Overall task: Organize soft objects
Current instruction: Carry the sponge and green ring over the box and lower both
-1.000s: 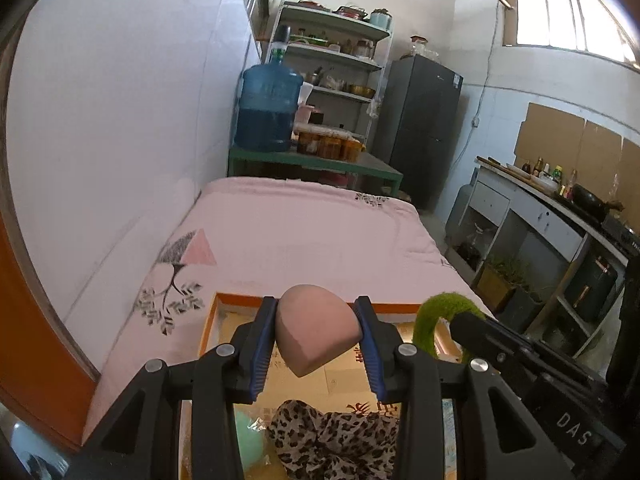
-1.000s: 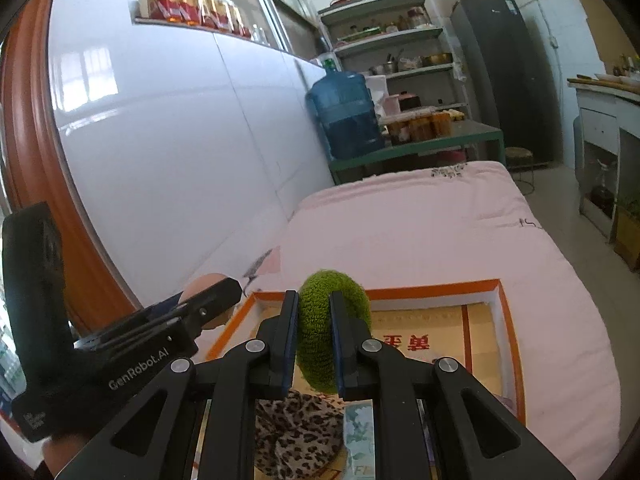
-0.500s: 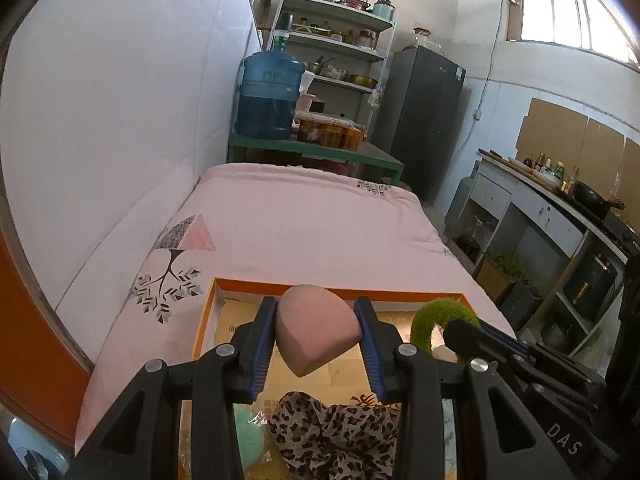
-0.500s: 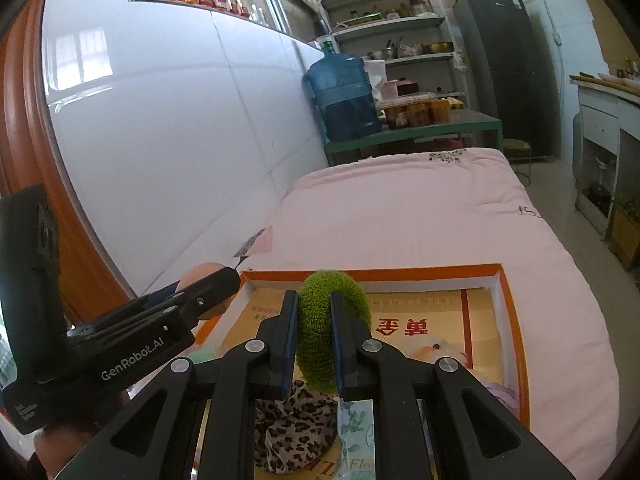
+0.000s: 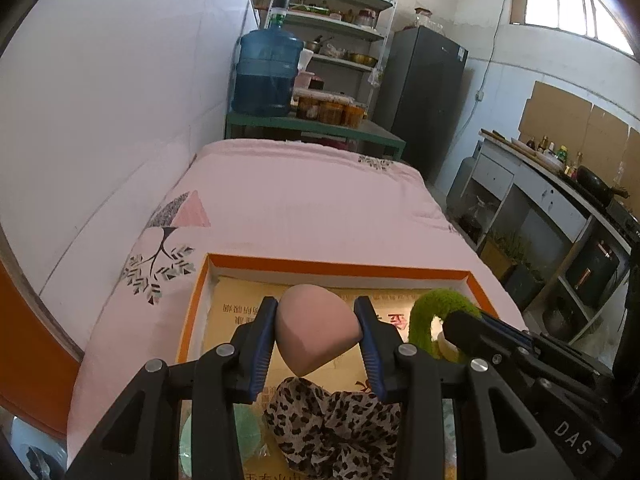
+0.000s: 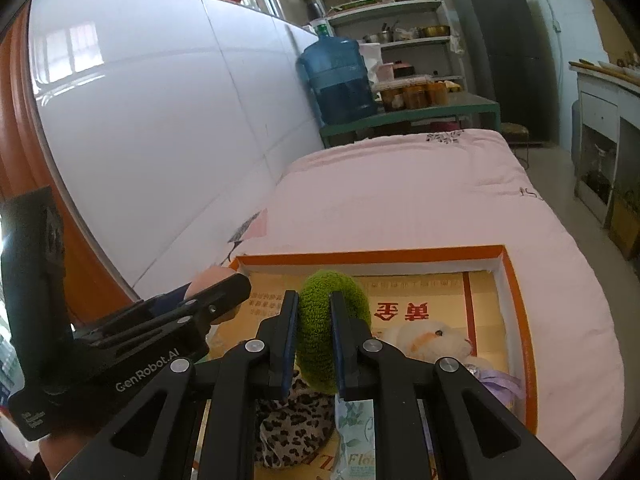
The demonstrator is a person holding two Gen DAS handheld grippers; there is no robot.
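Left to right, as I see it.

Left gripper (image 5: 316, 334): my jaws are about half open, clamped on the pink makeup sponge (image 5: 314, 330), pads pressing its two sides, pointed end hanging down. It's in the air over the left half of the orange-rimmed box (image 5: 192, 316), which sits on the bed (image 5: 304, 200) with its pink cover. Below it in the box: a leopard-print scrunchie (image 5: 336, 428) and a pale green round pad in plastic wrap (image 5: 244, 432).

Right gripper (image 6: 314, 336): my jaws are nearly shut, pinching one side of the green fuzzy scrunchie (image 6: 320, 312); the loop stands upright above the pads. It's over the middle of the box. To the right of it in the box lie a white plush toy (image 6: 432, 340) and something lilac (image 6: 500, 384) beside the right wall; a floral printed pack (image 6: 356, 432) lies directly under my jaws.

My read: both items are carried over the box, drop-off not yet done.

How I'd do it:
- sponge: lower to the bare lining in the far-left corner, then open; it's springy and may roll off its rounded side if dropped from height.
- green scrunchie: set it next to the leopard one, like with like; open fully, since the fuzz may cling to the pads.
- keep the two grippers apart; they're near each other.
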